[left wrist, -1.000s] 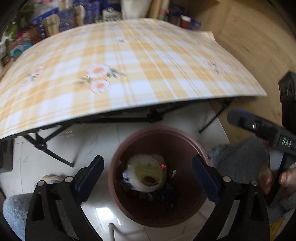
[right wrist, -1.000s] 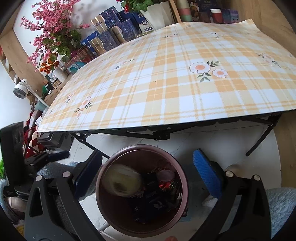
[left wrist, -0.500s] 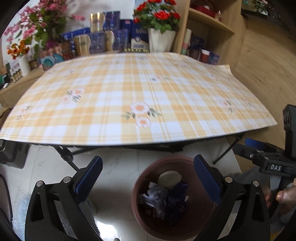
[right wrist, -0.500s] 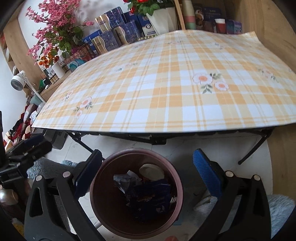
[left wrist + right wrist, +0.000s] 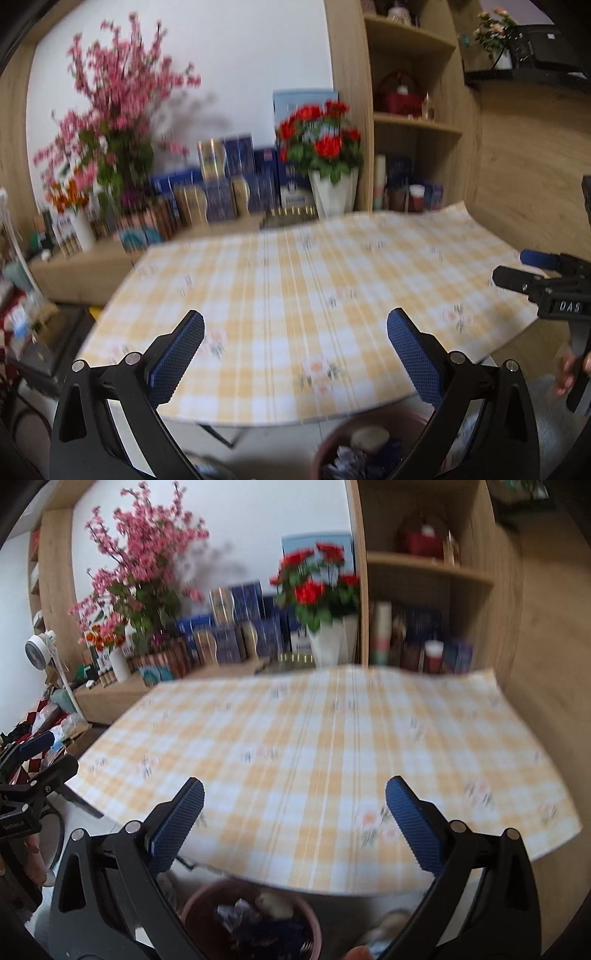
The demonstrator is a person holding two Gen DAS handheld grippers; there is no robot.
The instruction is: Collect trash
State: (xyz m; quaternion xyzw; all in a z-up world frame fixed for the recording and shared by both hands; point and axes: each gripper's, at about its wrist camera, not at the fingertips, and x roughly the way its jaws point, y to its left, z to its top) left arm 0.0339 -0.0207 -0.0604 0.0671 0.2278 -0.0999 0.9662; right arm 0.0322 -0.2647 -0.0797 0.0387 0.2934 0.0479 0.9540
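Bright, even daylight; motion blur smears checked tablecloth (image 5: 295, 295) and shelves behind it in both views; fisheye bends edges; soft flower shadow on wall above.

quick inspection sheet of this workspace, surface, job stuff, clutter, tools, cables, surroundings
surface: checked yellow tablecloth covers the table; nothing seen on it, though the frames are blurred.
job's things: brown bin on the floor below the near table edge, holding crumpled trash.
clutter: nothing seen on the table.
grippers: left tool open and empty; right tool open and empty; both raised above the near table edge.
cables: nothing seen.
surroundings: pink blossom branches, red flowers in a white pot, blue boxes on a low cabinet, wooden shelves on the right.
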